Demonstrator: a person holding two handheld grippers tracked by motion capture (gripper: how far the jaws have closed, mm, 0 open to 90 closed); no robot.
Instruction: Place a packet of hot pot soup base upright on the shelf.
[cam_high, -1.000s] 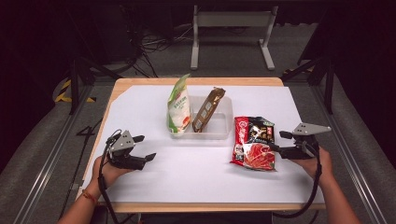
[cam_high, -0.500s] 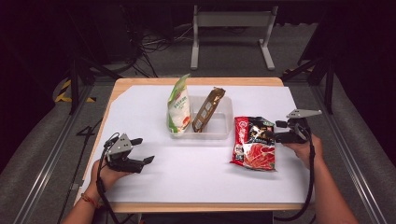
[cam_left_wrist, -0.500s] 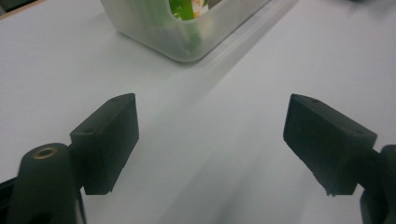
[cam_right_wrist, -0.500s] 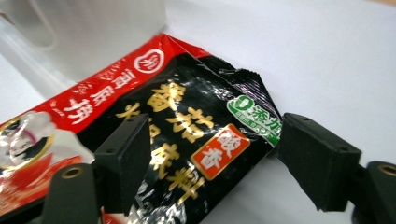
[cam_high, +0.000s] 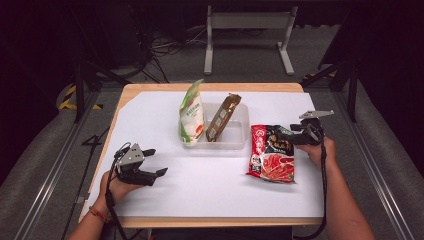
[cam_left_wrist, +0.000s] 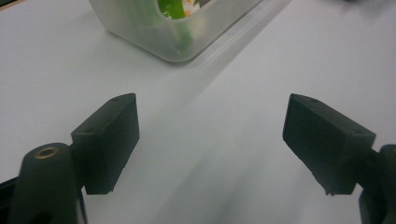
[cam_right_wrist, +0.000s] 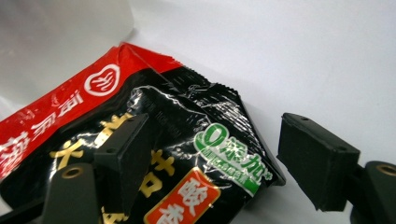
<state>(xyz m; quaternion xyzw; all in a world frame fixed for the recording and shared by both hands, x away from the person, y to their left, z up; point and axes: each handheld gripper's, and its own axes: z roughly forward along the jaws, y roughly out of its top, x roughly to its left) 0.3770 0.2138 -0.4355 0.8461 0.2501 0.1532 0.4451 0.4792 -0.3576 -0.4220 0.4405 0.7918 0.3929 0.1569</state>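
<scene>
In the right gripper view the red and black packet (cam_right_wrist: 154, 158) runs off the left and bottom edges of the frame, so only its upper corner shows, and its print is too broken up to read. The left gripper view cuts the clear tub (cam_left_wrist: 177, 28) off at the top edge; through its cloudy wall a green shape blurs and cannot be named from there.

In the high view the red and black packet (cam_high: 271, 153) lies flat on the white table sheet (cam_high: 165, 115), right of centre in the frame, its long axis running from the top of the frame towards the bottom, with the red picture end nearest the bottom edge.

The clear tub (cam_high: 235, 131) sits at the centre of the frame, just left of the packet. Inside it a green and white bag (cam_high: 192, 117) stands upright at the left end, and a brown packet (cam_high: 222, 117) leans across the middle.

The right gripper (cam_high: 283, 135) is at the packet's upper right corner; its jaws stand apart, one over the wrapper and one over the bare sheet, with the corner between them and not pinched. The left gripper (cam_high: 155, 162) rests at the lower left of the frame, jaws wide apart over bare sheet.
</scene>
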